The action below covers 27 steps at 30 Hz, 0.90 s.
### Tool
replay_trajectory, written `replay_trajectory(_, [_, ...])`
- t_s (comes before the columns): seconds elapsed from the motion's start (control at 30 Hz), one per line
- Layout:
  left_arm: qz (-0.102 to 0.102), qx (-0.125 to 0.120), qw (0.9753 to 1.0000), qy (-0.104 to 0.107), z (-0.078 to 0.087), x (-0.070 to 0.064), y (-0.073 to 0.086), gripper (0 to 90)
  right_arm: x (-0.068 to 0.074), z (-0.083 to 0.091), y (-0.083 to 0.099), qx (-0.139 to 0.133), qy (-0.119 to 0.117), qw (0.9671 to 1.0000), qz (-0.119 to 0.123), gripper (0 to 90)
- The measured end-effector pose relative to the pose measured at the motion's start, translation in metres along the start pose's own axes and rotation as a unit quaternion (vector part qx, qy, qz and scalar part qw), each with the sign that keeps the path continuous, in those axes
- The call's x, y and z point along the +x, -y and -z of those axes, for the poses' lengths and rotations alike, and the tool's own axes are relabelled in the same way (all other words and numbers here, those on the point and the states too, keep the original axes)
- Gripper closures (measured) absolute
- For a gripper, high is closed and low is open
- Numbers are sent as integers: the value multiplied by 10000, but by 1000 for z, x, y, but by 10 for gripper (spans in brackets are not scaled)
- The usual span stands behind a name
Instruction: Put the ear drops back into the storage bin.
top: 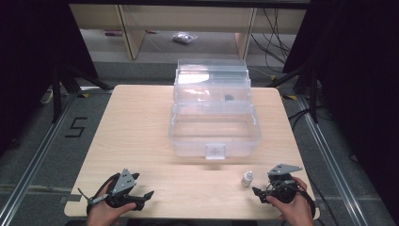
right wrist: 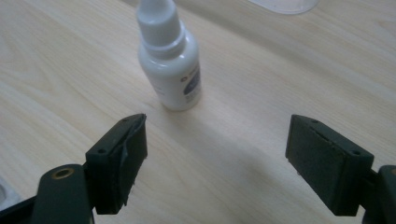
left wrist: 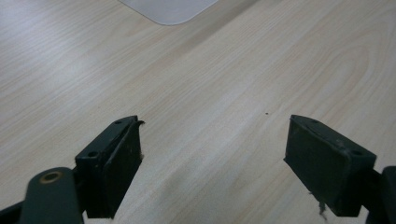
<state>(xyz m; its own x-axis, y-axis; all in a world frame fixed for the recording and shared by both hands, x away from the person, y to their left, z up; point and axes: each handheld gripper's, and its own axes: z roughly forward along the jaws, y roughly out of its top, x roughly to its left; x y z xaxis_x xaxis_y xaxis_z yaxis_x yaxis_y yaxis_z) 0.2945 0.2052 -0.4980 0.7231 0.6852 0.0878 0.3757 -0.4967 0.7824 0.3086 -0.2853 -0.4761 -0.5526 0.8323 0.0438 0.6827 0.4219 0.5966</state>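
A small white dropper bottle [top: 247, 178] [right wrist: 173, 70] with a dark label stands upright on the wooden table [top: 141, 132], near its front right. Just right of the bottle and slightly nearer the front edge, my right gripper [top: 262, 183] [right wrist: 215, 149] is open; the bottle stands beyond the fingertips, toward the left jaw, and nothing is between the jaws. At the front left, my left gripper [top: 143, 186] [left wrist: 215, 149] rests open over bare wood. A clear plastic box [top: 214, 127] with its tiered lid raised sits at the table's middle.
A small dark item [top: 229, 98] lies in the box's upper tray. A corner of the box [left wrist: 168, 9] [right wrist: 285, 4] shows at the top of each gripper view. Black stands and cables ring the table on the floor.
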Motion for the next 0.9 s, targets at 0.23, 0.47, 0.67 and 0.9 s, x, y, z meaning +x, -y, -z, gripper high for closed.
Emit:
replay_trajectory(0.23, [25,30,10000,33,0,0,0,179,4,1,-6,121,-120,9998,122,217])
replay_trajectory(0.47, [35,-6,10000,-21,-1,0,0,179,8,2,-11,244,-150,9995,155,221])
replay_trajectory(0.67, [16,-8,10000,-14,-1,0,1,179,10,1,-18,338,-99,9985,420,232])
replay_trajectory(0.9, [158,-50,9999,25,-2,-2,1,179,15,-2,-27,525,-67,9966,626,252])
